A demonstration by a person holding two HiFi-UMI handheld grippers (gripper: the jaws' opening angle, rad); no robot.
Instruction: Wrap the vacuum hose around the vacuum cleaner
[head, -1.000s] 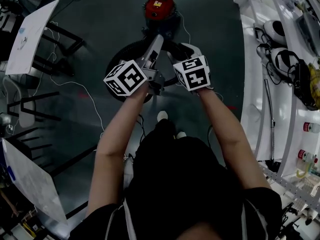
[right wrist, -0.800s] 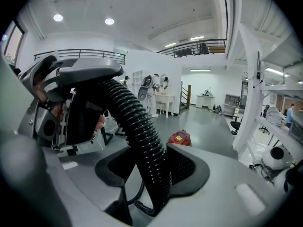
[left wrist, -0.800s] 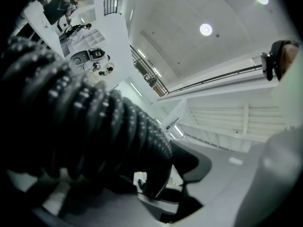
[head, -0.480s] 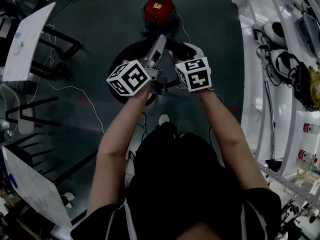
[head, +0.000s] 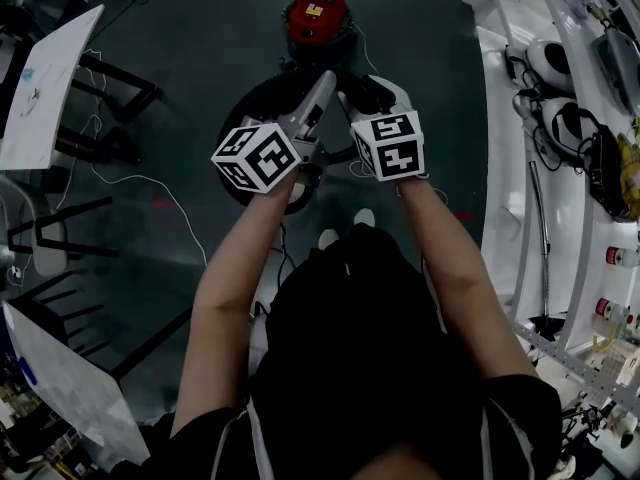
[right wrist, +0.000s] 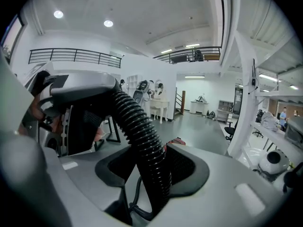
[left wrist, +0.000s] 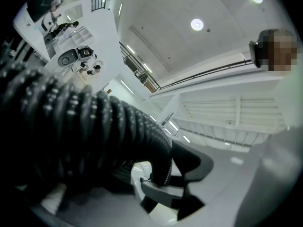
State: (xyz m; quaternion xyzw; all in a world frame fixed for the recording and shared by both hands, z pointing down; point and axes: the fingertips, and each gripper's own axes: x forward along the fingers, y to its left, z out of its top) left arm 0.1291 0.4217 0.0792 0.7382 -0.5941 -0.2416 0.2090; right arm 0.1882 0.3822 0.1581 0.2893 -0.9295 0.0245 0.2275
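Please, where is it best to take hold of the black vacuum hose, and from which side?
Take the hose on a free ribbed stretch, jaws across its round body, as the right gripper holds it. Come from above, probably: the rest loops on the floor, and the ribs should stop sliding.

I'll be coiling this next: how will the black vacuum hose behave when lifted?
Probably floppy yet springy: the ribbed hose bends in a smooth arc above the right gripper. Its ridges likely keep it from slipping through the jaws.
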